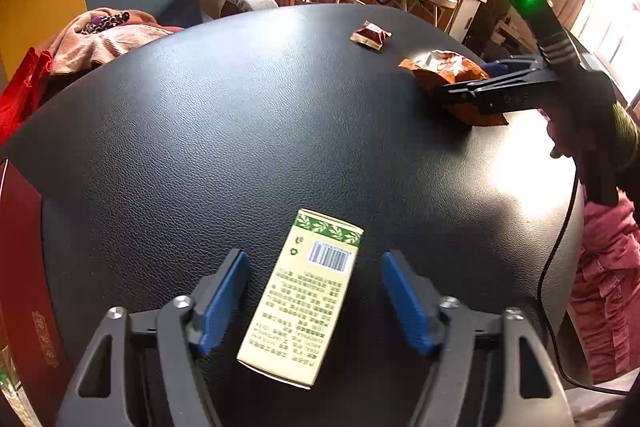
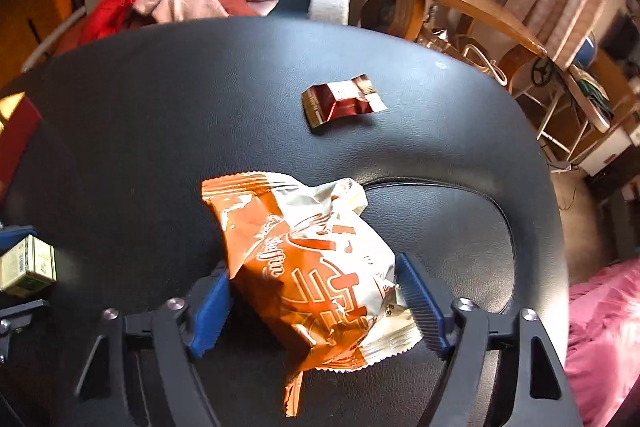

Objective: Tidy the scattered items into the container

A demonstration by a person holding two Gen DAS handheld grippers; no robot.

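Black leather tabletop (image 1: 240,107). Left gripper (image 1: 314,301) jaws released, straddling box (image 1: 304,299); right gripper (image 2: 314,307) jaws bracketing snack bag (image 2: 312,267), contact unclear — both apparently pre-grasp.

claw (image 1: 314,297): black frame | blue ribbed pads | silver screws | black cable
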